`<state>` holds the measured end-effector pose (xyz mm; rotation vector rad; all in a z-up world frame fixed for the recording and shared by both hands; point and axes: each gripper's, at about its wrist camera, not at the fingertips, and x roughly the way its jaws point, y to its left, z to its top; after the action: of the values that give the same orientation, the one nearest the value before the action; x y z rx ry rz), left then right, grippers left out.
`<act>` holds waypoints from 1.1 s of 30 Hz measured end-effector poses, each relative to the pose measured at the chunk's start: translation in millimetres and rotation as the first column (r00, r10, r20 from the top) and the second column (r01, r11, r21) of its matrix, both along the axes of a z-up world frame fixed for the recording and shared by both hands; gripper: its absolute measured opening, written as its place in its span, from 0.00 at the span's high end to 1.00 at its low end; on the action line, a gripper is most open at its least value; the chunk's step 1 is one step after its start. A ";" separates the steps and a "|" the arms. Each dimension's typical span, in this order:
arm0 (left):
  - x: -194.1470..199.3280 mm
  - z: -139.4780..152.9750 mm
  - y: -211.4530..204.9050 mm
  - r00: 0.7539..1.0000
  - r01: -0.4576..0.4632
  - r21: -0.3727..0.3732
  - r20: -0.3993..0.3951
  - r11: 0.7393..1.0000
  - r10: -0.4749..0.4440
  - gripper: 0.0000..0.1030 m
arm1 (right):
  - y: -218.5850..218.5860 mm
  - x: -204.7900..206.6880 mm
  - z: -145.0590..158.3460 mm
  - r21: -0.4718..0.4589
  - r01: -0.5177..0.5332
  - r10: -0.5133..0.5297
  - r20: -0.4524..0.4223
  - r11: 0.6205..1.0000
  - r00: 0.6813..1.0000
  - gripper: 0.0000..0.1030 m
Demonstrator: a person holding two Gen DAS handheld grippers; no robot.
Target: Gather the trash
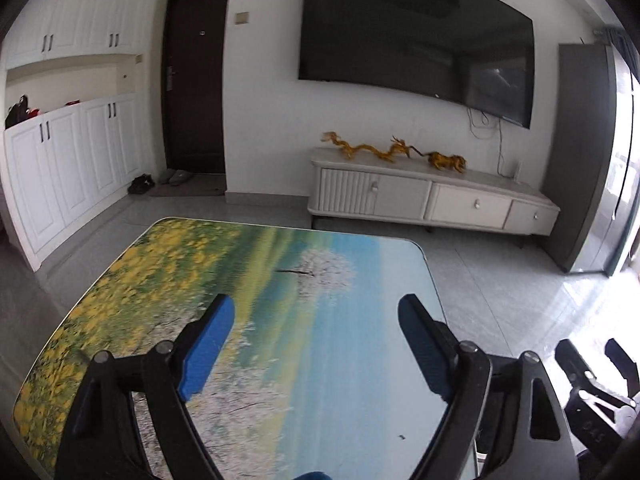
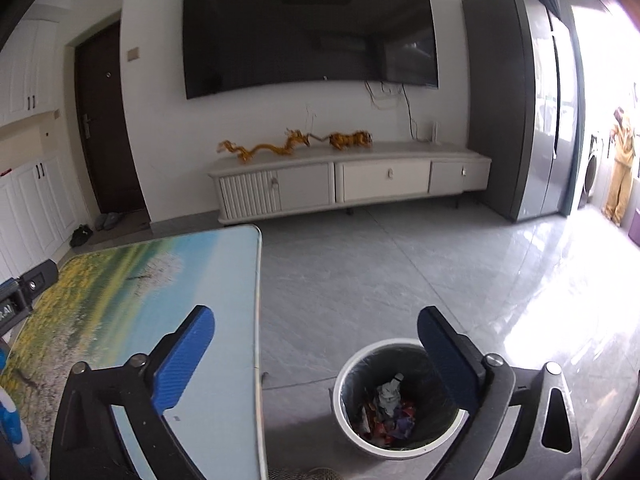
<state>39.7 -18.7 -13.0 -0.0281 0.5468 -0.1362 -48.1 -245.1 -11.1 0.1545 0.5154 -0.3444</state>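
Observation:
My left gripper [image 1: 316,308] is open above the table [image 1: 160,276] with the printed meadow picture, and nothing lies between its blue pads. In the right wrist view my right gripper [image 2: 316,320] is open too, straddling the table's right edge and the floor. Below it, on the floor beside the table [image 2: 224,288], stands a white round bin [image 2: 346,376] with a dark liner. Crumpled paper and colourful wrappers [image 2: 390,412] lie inside the bin. The right gripper's black frame [image 1: 596,392] shows at the lower right of the left wrist view.
A low white TV cabinet [image 2: 384,178] with golden dragon figures [image 2: 296,144] stands against the far wall under a big dark screen [image 2: 308,28]. A grey fridge [image 2: 520,100] is at the right, white cupboards [image 1: 68,168] and a dark door [image 1: 196,80] at the left. A person stands far right [image 2: 622,160].

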 end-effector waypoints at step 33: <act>-68.0 36.1 26.5 0.990 -0.015 -0.009 0.140 1.000 0.016 0.08 | 50.3 -52.7 27.4 -0.125 0.008 0.008 0.120 0.992 0.993 0.00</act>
<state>-28.3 7.8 23.1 -0.0301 0.4055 -0.1239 -100.8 -194.8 16.4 0.0528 0.3735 -0.3641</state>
